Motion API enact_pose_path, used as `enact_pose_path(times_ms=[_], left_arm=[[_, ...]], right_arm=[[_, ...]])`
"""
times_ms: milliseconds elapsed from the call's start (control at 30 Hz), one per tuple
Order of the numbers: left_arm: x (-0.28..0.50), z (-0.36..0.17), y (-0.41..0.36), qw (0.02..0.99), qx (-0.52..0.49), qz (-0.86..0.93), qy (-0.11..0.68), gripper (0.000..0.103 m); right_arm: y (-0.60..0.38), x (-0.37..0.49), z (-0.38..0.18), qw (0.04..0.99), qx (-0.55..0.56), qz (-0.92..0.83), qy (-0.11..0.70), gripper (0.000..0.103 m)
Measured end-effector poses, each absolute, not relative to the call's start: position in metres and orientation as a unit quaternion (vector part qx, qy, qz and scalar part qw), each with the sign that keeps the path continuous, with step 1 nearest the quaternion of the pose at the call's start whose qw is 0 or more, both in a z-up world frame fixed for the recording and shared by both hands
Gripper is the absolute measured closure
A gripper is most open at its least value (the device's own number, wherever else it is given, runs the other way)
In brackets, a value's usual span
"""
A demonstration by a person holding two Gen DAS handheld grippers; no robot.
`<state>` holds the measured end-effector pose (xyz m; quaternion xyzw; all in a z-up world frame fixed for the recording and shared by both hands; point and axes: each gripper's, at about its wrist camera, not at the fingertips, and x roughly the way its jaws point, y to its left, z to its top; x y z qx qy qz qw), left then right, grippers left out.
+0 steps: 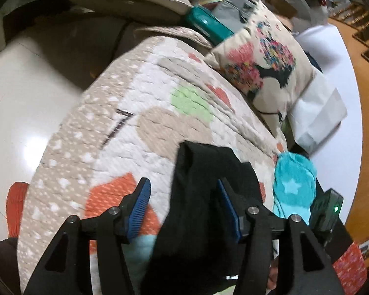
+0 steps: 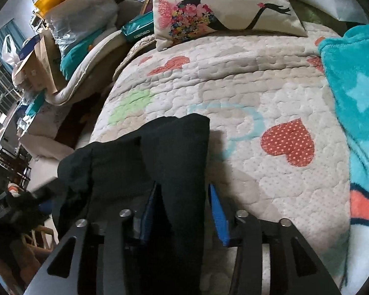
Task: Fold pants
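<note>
The black pants (image 1: pixel 204 196) lie bunched on the quilted bedspread (image 1: pixel 135 113) with hearts. In the left wrist view my left gripper (image 1: pixel 184 191) is open, its blue pads wide apart, with the pants fabric lying between and over the right finger (image 1: pixel 227 206). In the right wrist view the pants (image 2: pixel 160 162) form a folded black heap on the quilt (image 2: pixel 258 93). My right gripper (image 2: pixel 182 196) is open, with a fold of the pants lying between its blue pads (image 2: pixel 217 216).
A flowered cushion (image 2: pixel 221 5) lies at the head of the bed, and it also shows in the left wrist view (image 1: pixel 263 59). A turquoise star blanket (image 2: pixel 356 93) covers the right side. Bags and boxes (image 2: pixel 61 24) crowd the left. The floor (image 1: pixel 24 98) lies beyond the bed's left edge.
</note>
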<state>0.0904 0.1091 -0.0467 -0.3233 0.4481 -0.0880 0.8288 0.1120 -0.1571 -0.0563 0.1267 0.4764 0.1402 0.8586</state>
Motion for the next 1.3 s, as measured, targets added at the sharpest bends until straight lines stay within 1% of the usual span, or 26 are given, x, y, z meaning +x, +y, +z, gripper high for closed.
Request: enact_pose_path(times_ms=[133, 200, 267, 333, 367, 400, 467, 500, 533, 567, 600, 633, 700, 733, 800, 900, 1033, 1167, 1233, 1300], left_arm=[[0.095, -0.059, 0.103, 0.805, -0.349, -0.124, 0.463, 0.045], [0.097, -0.061, 0.093, 0.797, -0.35, -0.148, 0.469, 0.041], [0.099, -0.065, 0.079, 0.794, -0.331, -0.169, 0.48, 0.037], [0.1, -0.071, 0.064, 0.8, -0.298, -0.172, 0.492, 0.029], [0.101, -0.074, 0.058, 0.803, -0.283, -0.17, 0.496, 0.027], [0.1, -0.075, 0.053, 0.813, -0.265, -0.168, 0.491, 0.022], [0.098, -0.075, 0.042, 0.828, -0.23, -0.163, 0.485, 0.02], [0.096, -0.073, 0.037, 0.833, -0.212, -0.159, 0.485, 0.021], [0.095, -0.072, 0.035, 0.836, -0.201, -0.155, 0.486, 0.034], [0.094, -0.07, 0.034, 0.837, -0.194, -0.151, 0.489, 0.042], [0.095, -0.07, 0.036, 0.834, -0.2, -0.156, 0.49, 0.056], [0.095, -0.069, 0.039, 0.828, -0.217, -0.162, 0.491, 0.062], [0.093, -0.067, 0.044, 0.827, -0.231, -0.161, 0.487, 0.064], [0.092, -0.065, 0.044, 0.827, -0.233, -0.161, 0.485, 0.065], [0.09, -0.058, 0.042, 0.83, -0.234, -0.163, 0.479, 0.066], [0.088, -0.045, 0.04, 0.835, -0.239, -0.172, 0.465, 0.067], [0.092, -0.035, 0.039, 0.837, -0.248, -0.175, 0.455, 0.068], [0.1, -0.039, 0.041, 0.828, -0.272, -0.17, 0.461, 0.068], [0.101, -0.042, 0.039, 0.823, -0.273, -0.175, 0.466, 0.073], [0.101, -0.041, 0.036, 0.822, -0.271, -0.179, 0.468, 0.074]], right_arm=[[-0.159, 0.114, -0.059, 0.85, 0.151, 0.153, 0.48, 0.048], [-0.16, 0.115, -0.061, 0.842, 0.174, 0.166, 0.483, 0.041], [-0.161, 0.116, -0.063, 0.836, 0.19, 0.179, 0.483, 0.038], [-0.158, 0.117, -0.066, 0.828, 0.197, 0.19, 0.489, 0.036], [-0.157, 0.119, -0.07, 0.823, 0.2, 0.197, 0.494, 0.034], [-0.155, 0.122, -0.077, 0.815, 0.203, 0.205, 0.503, 0.033], [-0.156, 0.123, -0.083, 0.811, 0.219, 0.214, 0.498, 0.03], [-0.158, 0.123, -0.084, 0.81, 0.227, 0.218, 0.495, 0.03], [-0.158, 0.123, -0.084, 0.808, 0.232, 0.22, 0.495, 0.03], [-0.158, 0.123, -0.083, 0.806, 0.234, 0.226, 0.496, 0.034], [-0.157, 0.123, -0.083, 0.803, 0.235, 0.232, 0.496, 0.048], [-0.156, 0.123, -0.083, 0.804, 0.231, 0.23, 0.497, 0.05], [-0.154, 0.12, -0.08, 0.808, 0.227, 0.227, 0.493, 0.059], [-0.154, 0.12, -0.078, 0.81, 0.228, 0.226, 0.492, 0.06], [-0.155, 0.118, -0.074, 0.814, 0.225, 0.225, 0.487, 0.067], [-0.151, 0.115, -0.062, 0.824, 0.208, 0.226, 0.476, 0.072], [-0.143, 0.113, -0.047, 0.839, 0.181, 0.228, 0.46, 0.075], [-0.144, 0.114, -0.039, 0.846, 0.168, 0.22, 0.456, 0.078], [-0.15, 0.115, -0.041, 0.845, 0.177, 0.211, 0.458, 0.079], [-0.155, 0.116, -0.045, 0.843, 0.186, 0.205, 0.462, 0.079]])
